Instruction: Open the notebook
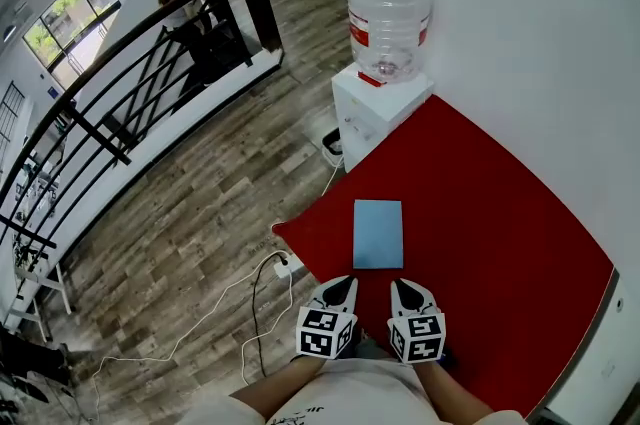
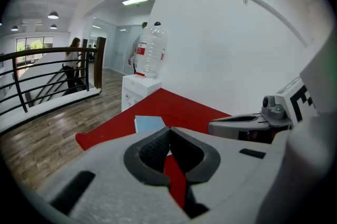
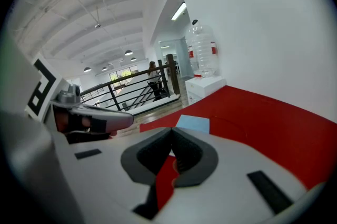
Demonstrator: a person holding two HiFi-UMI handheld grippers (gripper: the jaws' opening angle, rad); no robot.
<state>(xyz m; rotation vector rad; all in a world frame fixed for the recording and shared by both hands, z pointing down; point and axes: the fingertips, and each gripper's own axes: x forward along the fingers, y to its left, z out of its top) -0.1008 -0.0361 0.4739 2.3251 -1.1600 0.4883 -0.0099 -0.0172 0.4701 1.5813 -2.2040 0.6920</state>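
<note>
One closed notebook (image 1: 378, 233) lies mid-frame on the red tabletop (image 1: 490, 223), and just below it two tools, left tool (image 1: 349, 282) and right tool (image 1: 397, 284), are both pinched together, empty.

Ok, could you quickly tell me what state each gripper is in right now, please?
Left gripper: closed, holding nothing.
Right gripper: closed, holding nothing; the notebook lies ahead of both, not touched.

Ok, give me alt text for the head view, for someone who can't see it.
A closed light blue notebook lies on a red table, just beyond the left tool and right tool, both shut and empty, held side by side. A water dispenser stands at the table's far end, with wood floor and a black railing to the left.
</note>
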